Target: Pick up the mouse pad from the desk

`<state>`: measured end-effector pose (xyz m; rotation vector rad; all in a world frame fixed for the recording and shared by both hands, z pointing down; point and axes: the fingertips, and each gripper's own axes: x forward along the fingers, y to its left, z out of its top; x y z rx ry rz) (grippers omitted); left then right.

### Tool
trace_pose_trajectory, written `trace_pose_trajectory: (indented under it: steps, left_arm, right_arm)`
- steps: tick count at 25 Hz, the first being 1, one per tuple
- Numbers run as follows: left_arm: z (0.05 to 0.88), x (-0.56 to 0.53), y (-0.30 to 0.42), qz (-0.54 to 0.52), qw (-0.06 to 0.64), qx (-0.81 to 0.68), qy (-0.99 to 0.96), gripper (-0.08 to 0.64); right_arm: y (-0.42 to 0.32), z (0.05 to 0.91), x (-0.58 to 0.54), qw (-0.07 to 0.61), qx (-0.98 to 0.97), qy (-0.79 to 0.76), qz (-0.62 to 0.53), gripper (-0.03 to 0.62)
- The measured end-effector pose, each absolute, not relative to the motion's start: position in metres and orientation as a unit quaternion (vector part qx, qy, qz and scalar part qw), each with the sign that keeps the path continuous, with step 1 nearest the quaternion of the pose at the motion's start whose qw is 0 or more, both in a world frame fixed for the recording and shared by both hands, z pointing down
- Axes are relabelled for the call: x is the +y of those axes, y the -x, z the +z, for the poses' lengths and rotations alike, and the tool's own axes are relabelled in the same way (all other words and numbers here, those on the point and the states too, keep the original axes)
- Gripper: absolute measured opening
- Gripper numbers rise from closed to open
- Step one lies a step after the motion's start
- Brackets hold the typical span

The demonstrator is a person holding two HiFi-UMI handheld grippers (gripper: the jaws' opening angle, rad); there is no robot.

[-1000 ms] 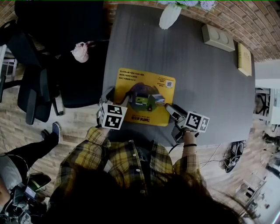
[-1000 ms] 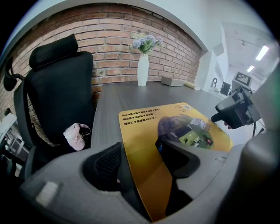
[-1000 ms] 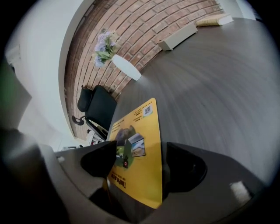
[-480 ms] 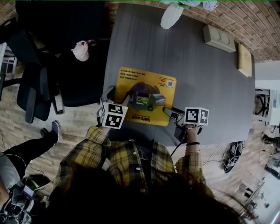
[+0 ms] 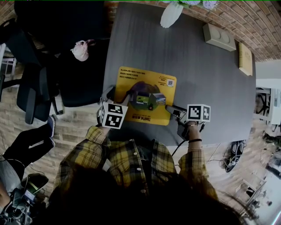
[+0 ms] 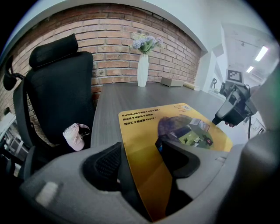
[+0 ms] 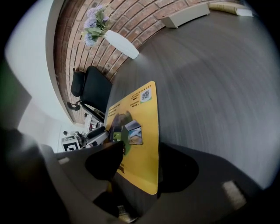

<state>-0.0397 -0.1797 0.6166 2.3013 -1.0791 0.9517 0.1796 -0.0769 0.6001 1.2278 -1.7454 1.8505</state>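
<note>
While the left gripper (image 6: 139, 148) stays pinched on the pad (image 5: 149, 79), the right gripper (image 7: 141, 148), spread, has backed off, leaving left alone holding.

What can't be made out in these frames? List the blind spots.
- Head view: the near-left corner of the mouse pad is hidden under the marker cube of the left tool.
- Head view: the white vase and flowers are cut off by the top edge.
- Head view: the jaws of the right tool are too small to read.
- All views: the pad's print is too small or skewed to read.
- All views: the pad's underside is hidden, so lift off the desk is unclear.
</note>
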Motion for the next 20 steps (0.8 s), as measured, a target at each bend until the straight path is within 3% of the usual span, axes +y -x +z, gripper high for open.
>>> trace_pose_trajectory:
  steps: [20]
  left_arm:
    - [0.617, -0.178, 0.04, 0.346, 0.216, -0.384, -0.828, 0.302]
  right_arm:
    - [-0.183, 0.59, -0.095, 0.071, -0.646, -0.381, 0.658, 0.284]
